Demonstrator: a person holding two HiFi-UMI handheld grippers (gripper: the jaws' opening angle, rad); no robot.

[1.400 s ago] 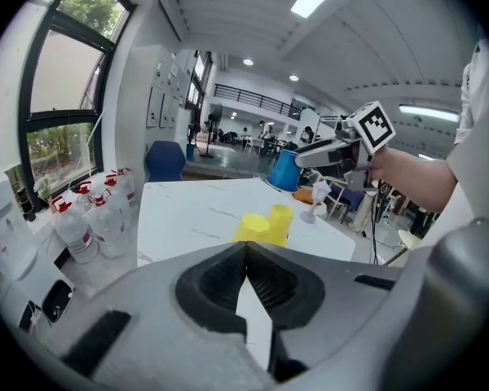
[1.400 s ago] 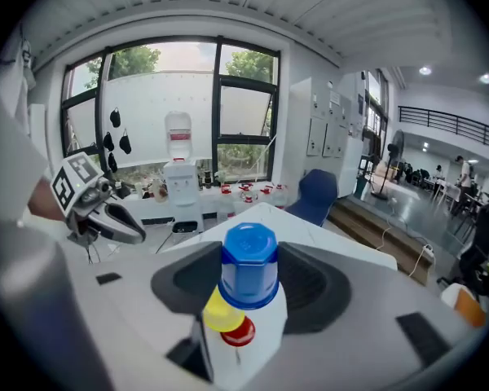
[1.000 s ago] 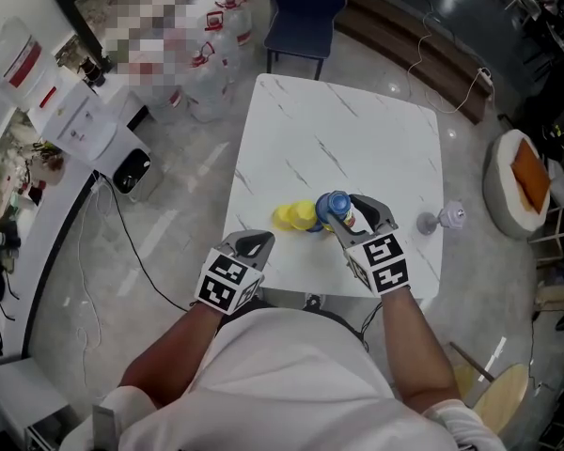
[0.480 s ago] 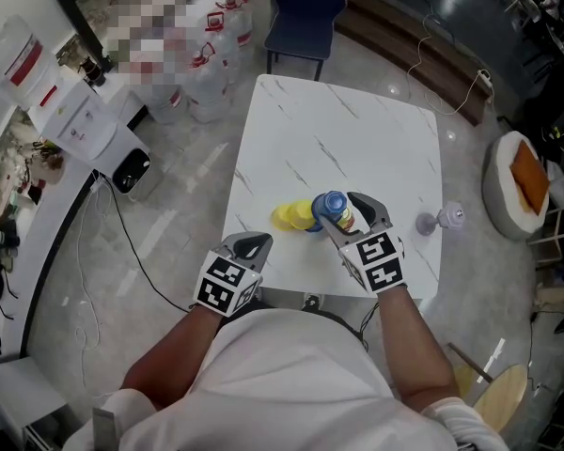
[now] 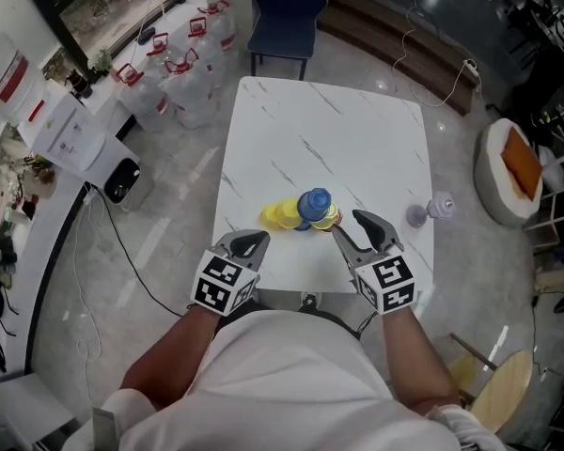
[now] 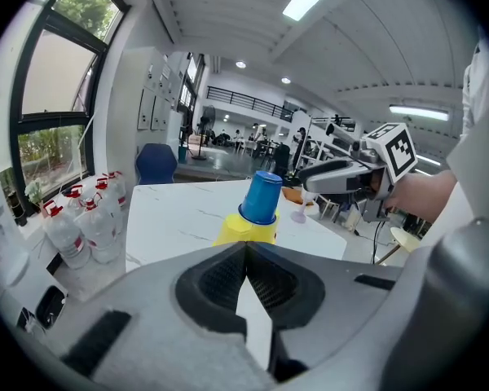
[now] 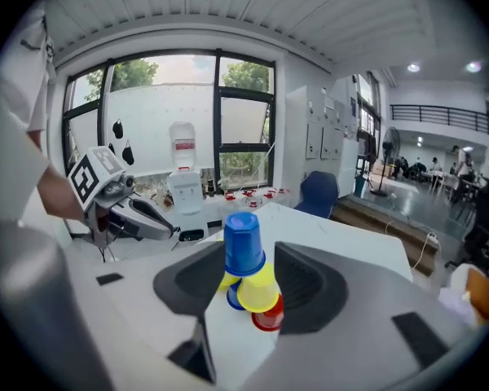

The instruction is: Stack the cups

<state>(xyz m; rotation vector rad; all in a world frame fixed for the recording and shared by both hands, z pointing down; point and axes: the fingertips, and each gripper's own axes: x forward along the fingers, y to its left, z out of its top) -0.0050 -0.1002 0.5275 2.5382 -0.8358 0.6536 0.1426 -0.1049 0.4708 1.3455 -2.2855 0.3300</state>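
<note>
On the white marble table [image 5: 348,139] lies a small heap of cups. An upside-down blue cup [image 5: 314,202] [image 7: 244,243] [image 6: 262,196] tops it, resting on yellow cups [image 5: 280,216] [image 7: 261,287] [image 6: 246,228]. A red cup [image 7: 269,320] lies underneath. My right gripper [image 5: 348,224] [image 7: 246,259] hangs a little short of the heap. It is open, its jaws have just been closing, and nothing is between them. My left gripper [image 5: 259,241] [image 6: 246,247] sits near the table's front edge, left of the heap, jaws shut and empty.
A small stemmed glass [image 5: 428,212] lies near the table's right edge. A blue chair [image 5: 284,12] stands at the far side. Water bottles [image 5: 183,73] and a white dispenser [image 5: 66,130] are on the floor at left, a round cushion seat [image 5: 512,172] at right.
My right gripper has drawn back from around the blue cup toward me. The blue cup stays standing on the heap. My left gripper has kept its place.
</note>
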